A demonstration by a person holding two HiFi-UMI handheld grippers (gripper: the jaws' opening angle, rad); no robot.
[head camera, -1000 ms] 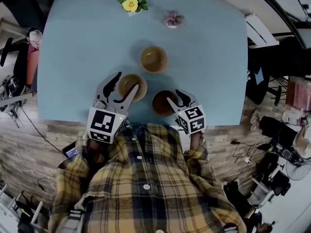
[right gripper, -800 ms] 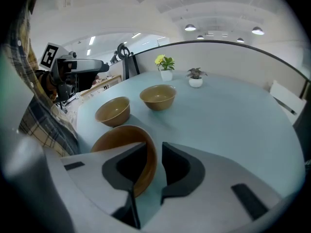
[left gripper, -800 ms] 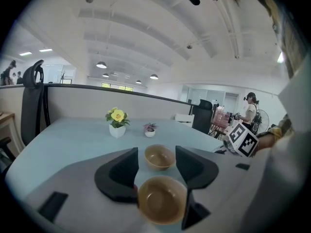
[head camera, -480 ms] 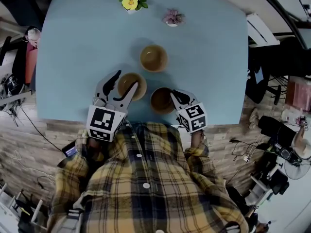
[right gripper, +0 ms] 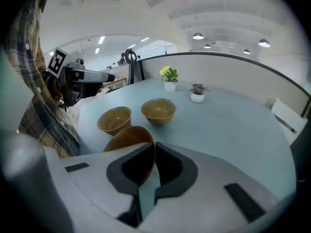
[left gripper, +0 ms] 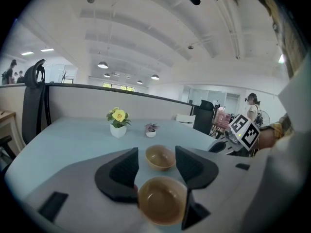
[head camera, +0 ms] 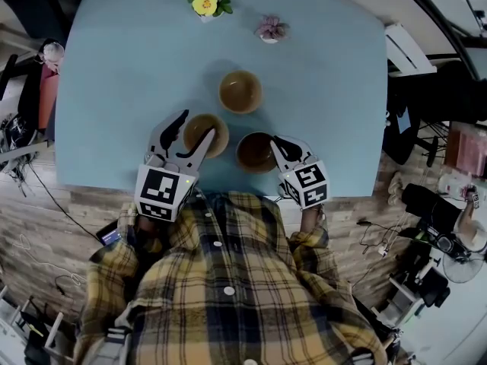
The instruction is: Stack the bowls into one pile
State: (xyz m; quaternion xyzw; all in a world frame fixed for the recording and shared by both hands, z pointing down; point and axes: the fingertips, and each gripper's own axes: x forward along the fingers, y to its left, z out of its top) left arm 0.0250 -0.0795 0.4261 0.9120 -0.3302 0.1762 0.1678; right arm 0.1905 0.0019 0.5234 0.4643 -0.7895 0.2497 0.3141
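Three tan bowls sit on the pale blue table (head camera: 327,90). My right gripper (head camera: 277,147) pinches the right rim of the near-right bowl (head camera: 253,152). Its jaws are closing, and the pads press the rim. In the right gripper view this bowl (right gripper: 125,139) hangs tilted in the right gripper (right gripper: 152,155). My left gripper (head camera: 192,134) stands open astride the near-left bowl (head camera: 202,132): one finger is outside its left rim, the other over its hollow. That bowl (left gripper: 163,200) lies low between the open jaws, and the far bowl (left gripper: 161,158) shows beyond them. The far bowl (head camera: 240,91) stands alone.
A white pot of yellow flowers (head camera: 204,4) and a small pink plant (head camera: 271,29) stand at the table's far edge. The near table edge (head camera: 106,187) runs just in front of the person's plaid shirt. Chairs and gear crowd the floor at the right.
My right gripper's jaws have shut on the near-right bowl's rim and lifted it a little, tilting it. My left gripper and the other two bowls have stayed put.
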